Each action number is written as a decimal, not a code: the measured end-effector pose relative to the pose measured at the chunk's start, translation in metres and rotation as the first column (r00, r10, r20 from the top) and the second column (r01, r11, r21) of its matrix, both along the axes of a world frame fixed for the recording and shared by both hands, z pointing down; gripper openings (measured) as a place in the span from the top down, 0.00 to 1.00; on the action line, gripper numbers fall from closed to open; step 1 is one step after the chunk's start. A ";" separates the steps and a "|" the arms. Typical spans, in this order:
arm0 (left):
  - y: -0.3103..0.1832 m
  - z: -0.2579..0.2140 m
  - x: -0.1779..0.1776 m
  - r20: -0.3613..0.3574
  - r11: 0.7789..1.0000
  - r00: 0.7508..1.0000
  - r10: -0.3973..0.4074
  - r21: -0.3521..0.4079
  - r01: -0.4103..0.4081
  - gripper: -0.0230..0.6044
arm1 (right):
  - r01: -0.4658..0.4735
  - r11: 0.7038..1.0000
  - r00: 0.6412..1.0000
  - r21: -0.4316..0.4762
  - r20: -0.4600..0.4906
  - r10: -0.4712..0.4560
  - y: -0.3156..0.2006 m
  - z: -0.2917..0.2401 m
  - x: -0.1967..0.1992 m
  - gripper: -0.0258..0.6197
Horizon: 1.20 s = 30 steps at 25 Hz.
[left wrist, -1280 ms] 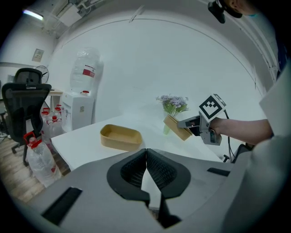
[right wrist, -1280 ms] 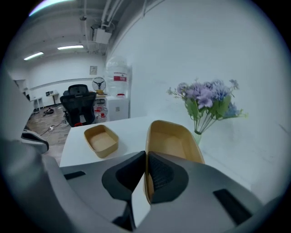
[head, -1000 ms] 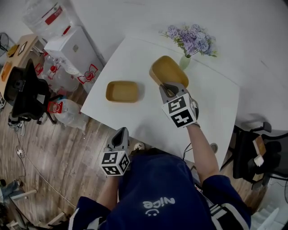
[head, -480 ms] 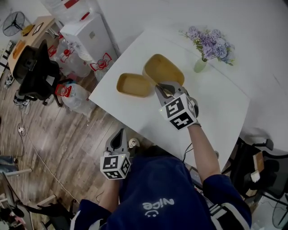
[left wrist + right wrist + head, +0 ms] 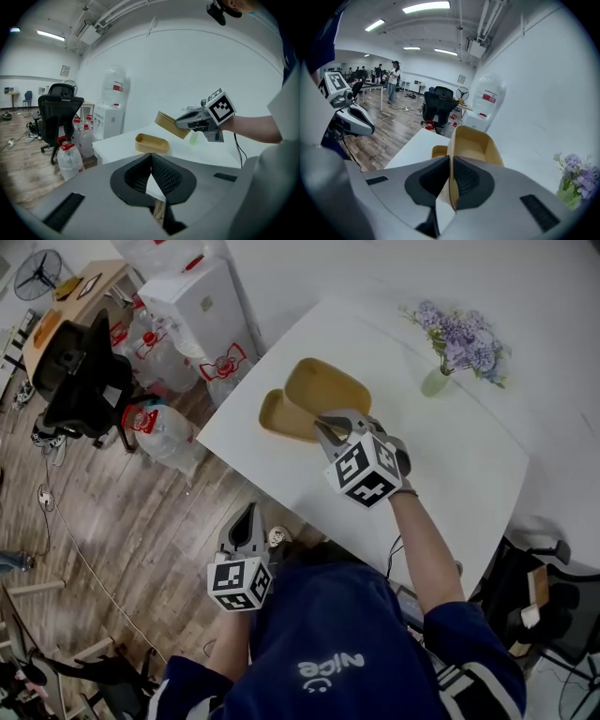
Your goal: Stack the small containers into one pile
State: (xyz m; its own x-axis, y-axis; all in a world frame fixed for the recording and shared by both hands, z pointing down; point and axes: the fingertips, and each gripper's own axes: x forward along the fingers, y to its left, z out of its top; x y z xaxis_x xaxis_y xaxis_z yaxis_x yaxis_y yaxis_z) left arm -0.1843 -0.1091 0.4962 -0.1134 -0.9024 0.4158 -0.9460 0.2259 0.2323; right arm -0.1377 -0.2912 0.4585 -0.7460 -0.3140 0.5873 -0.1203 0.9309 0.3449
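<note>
The right tongs (image 5: 330,424) pinch the rim of a tan oval plastic container (image 5: 326,387), tilted close above the second tan container (image 5: 279,416) near the left edge of the white desk (image 5: 450,465), probably to nest it inside, while the left tongs (image 5: 247,521) hang pressed together, empty, off the desk.

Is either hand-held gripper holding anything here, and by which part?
The right hand-held gripper holds a tan container by its near side wall, pinched at the rim. The left hand-held gripper is shut on nothing.
</note>
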 end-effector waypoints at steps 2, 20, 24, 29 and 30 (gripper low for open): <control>0.004 0.001 -0.009 -0.004 1.000 1.000 -0.010 -0.003 0.010 0.93 | 0.007 1.000 1.000 -0.008 -0.008 -0.007 0.002 0.003 -0.009 0.87; 0.012 0.013 -0.087 -0.010 0.999 0.999 -0.040 0.008 0.040 0.93 | 0.126 0.992 0.977 0.012 -0.176 -0.122 0.014 0.046 -0.062 0.87; 0.018 0.017 -0.102 -0.016 0.998 0.998 -0.055 0.005 0.055 0.93 | 0.138 0.990 0.972 0.004 -0.190 -0.135 0.015 0.055 -0.067 0.87; 0.020 0.020 -0.111 -0.018 0.998 0.998 -0.065 0.003 0.065 0.93 | 0.156 0.988 0.967 0.006 -0.205 -0.151 0.016 0.062 -0.074 0.87; 0.021 0.020 -0.113 -0.017 0.998 0.998 -0.066 0.003 0.066 0.93 | 0.160 0.987 0.964 0.008 -0.215 -0.155 0.016 0.065 -0.076 0.87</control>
